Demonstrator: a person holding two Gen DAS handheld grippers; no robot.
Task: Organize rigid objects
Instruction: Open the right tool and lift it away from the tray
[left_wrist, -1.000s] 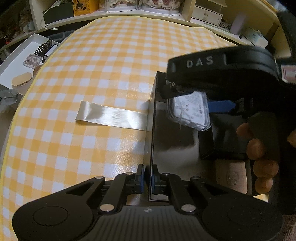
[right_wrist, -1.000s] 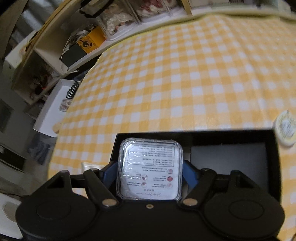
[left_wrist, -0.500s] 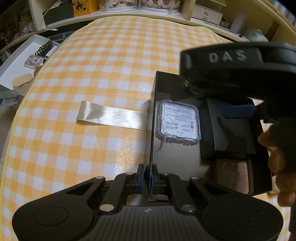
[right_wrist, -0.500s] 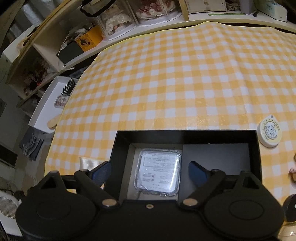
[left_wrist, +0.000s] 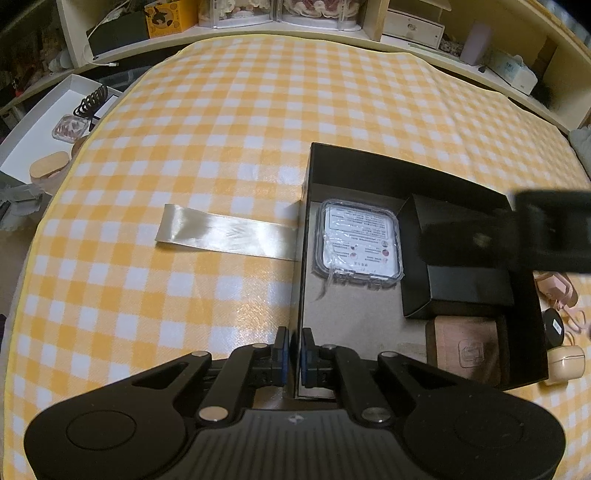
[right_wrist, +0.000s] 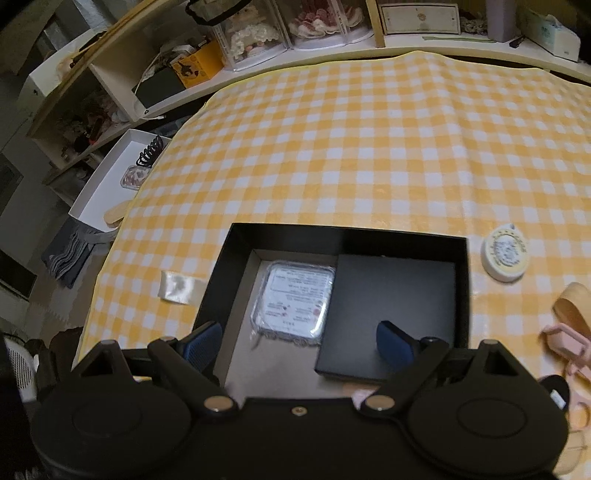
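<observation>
**Left clamping box wall, right hanging open over clear case**

Left gripper (left_wrist: 293, 360) is pinching the near-left wall of the black box (left_wrist: 388, 168): thin rigid card wall, matte black outside, grey-brown card floor inside. Blue pads are pressing either side of that wall.

Right gripper (right_wrist: 299, 343) is sitting with jaws spread wide and nothing between its pads, hanging above the box's near edge. In the left view it is showing only as a blurred black bar at far right.

Clear plastic case (right_wrist: 291, 304) is lying flat on the box floor, just ahead of the right gripper, between its fingers in line of sight but not touching them. Rounded-square shape, glossy transparent shell, white printed label facing up.

Small black carton (right_wrist: 391, 310) is lying in the box just right of the case, edges meeting; flat, matte, rectangular. Brown embossed square (left_wrist: 467, 350) is sitting nearer than it.

Satin ribbon (left_wrist: 225, 236), shiny and flat, is trailing left from the box over the yellow gingham cloth (right_wrist: 369, 147). Round cream tin (right_wrist: 505, 256) is lying outside, right of the box.
</observation>
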